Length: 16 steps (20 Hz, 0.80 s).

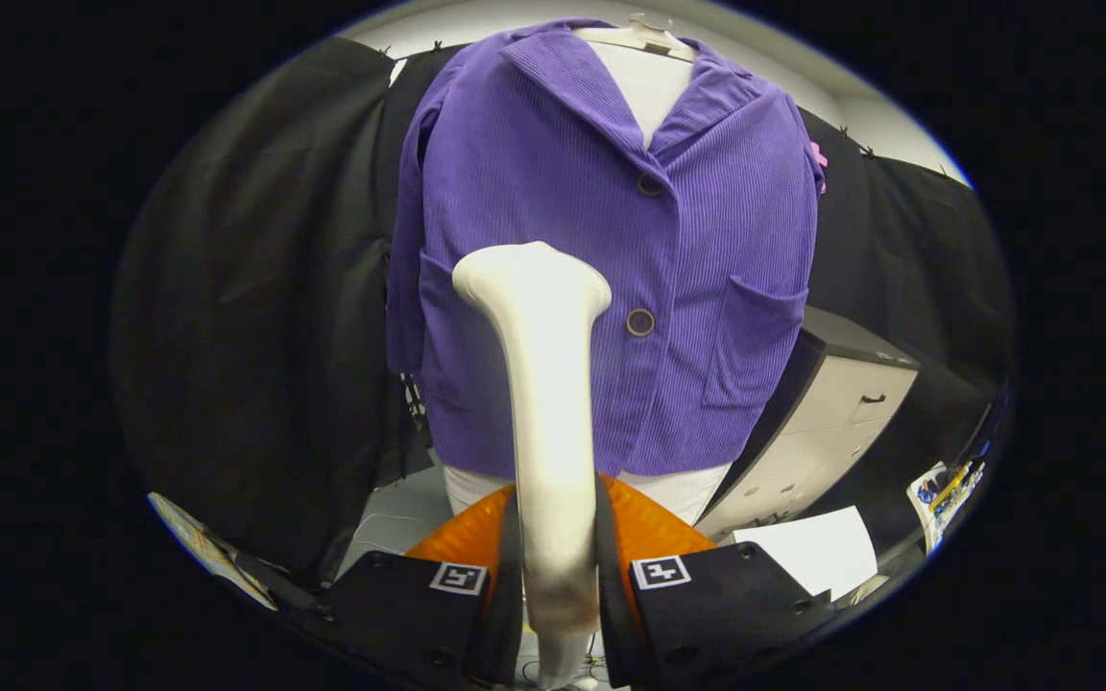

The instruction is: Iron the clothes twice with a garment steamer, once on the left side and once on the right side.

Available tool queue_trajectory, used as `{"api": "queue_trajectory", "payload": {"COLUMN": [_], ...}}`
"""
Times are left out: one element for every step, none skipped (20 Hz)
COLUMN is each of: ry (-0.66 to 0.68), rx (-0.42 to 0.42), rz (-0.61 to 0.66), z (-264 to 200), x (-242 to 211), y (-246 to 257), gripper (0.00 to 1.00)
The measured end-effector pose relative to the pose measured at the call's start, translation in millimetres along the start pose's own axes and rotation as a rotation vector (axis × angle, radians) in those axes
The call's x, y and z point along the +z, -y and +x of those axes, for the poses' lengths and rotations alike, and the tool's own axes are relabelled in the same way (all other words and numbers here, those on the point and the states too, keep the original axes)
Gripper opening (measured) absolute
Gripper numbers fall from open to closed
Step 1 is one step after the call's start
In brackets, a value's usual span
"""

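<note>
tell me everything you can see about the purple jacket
The purple jacket looks like ribbed corduroy, with a notched collar, two dark buttons done up and patch pockets. It hangs upright on a white hanger over a white form, beyond the fingers. The steamer held in the gripper rises before its front.

You find no readable words, brand names or numbers here. The only signs are two square black-and-white coded markers, one (458,578) left and one (661,572) right of the cream plastic steamer handle (551,422), each on the gripper's (558,557) finger mounts.
</note>
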State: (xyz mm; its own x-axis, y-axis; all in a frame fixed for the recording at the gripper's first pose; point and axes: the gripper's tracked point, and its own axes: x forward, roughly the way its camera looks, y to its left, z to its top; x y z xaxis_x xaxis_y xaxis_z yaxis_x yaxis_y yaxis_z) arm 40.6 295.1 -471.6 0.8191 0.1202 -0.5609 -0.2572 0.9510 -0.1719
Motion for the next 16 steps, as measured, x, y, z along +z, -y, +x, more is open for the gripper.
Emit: {"api": "queue_trajectory", "payload": {"ry": [-0.011, -0.020, -0.030, -0.036, -0.047, -0.061, -0.072, -0.083, -0.095, -0.107, -0.119, -0.135, -0.150, -0.166, -0.178, -0.187], "rx": [-0.001, 0.002, 0.007, 0.014, 0.018, 0.021, 0.025, 0.029, 0.035, 0.041, 0.049, 0.056, 0.062, 0.066, 0.073, 0.080], "rz": [-0.007, -0.011, -0.015, -0.019, -0.023, -0.024, -0.024, -0.027, -0.032, -0.033, -0.033, -0.033, -0.034, -0.034, -0.031, -0.028], "z": [2.3, 6.9, 8.9, 11.8, 14.2, 14.3, 15.1, 16.1, 16.5, 17.2, 17.4, 18.1, 18.3, 18.6, 18.2, 19.1], "x": [-7.6, -14.9, -21.9, -26.8, -31.9, -37.3, -41.9, -47.7, -53.4, -59.7, -66.0, -73.1, -80.2, -85.7, -91.6, -95.0], "y": [2.0, 2.7, 2.4, 1.8, 1.3, 1.5, 1.4, 1.2, 1.2, 1.3, 0.4, -1.1, -1.5, -1.2, -0.8, -1.5], "gripper": [0.41, 0.42, 0.42, 0.41, 0.41, 0.41, 0.41, 0.41, 0.41, 0.41, 0.41, 0.41, 0.41, 0.42, 0.41, 0.41]}}
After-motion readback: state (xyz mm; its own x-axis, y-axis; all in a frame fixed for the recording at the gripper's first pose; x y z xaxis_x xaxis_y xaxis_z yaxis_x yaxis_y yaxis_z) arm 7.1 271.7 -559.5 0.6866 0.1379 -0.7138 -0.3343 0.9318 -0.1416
